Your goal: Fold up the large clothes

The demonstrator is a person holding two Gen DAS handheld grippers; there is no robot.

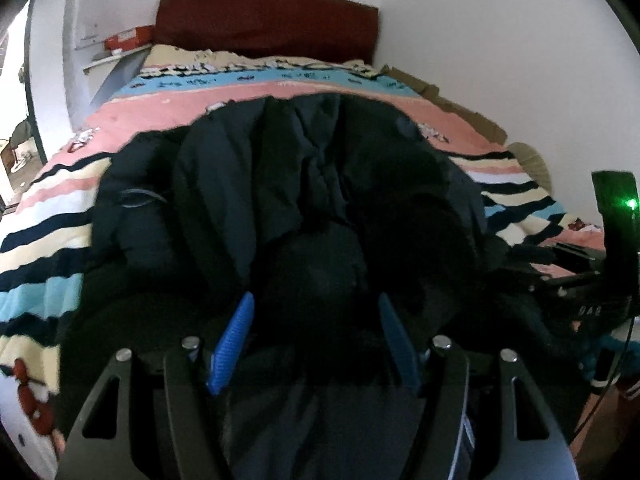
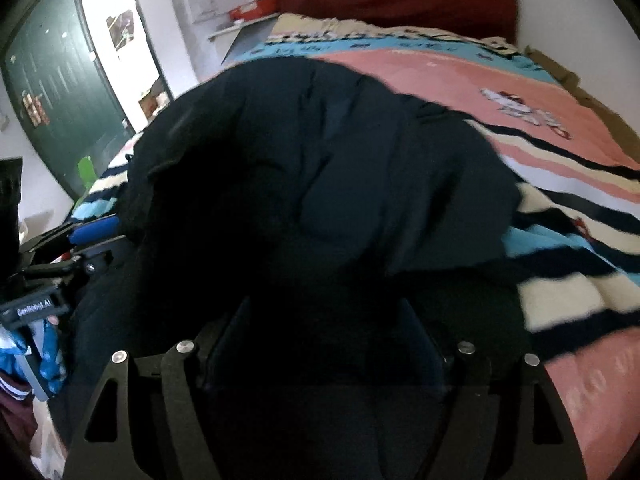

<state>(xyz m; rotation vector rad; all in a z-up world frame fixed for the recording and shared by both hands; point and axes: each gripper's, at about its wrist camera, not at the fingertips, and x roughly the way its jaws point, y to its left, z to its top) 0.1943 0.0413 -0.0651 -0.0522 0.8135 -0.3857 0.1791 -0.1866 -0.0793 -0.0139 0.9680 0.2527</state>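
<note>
the dark jacket (image 1: 304, 184) lies bunched on the striped blanket (image 1: 48, 216), a thick fold filling the gap between the left gripper (image 1: 316, 312) jaws and the right gripper (image 2: 324, 320) jaws alike, grip or release indiscernible.

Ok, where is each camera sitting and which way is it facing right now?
Left wrist view: sits on the left claw, looks forward and down along its blue fingers over the dark jacket toward the red headboard; the right claw shows at the right edge.
Right wrist view: sits on the right claw, same heading, jacket filling the middle; the left claw shows at the left edge.
Shared: jacket, striped bedspread, headboard.
</note>
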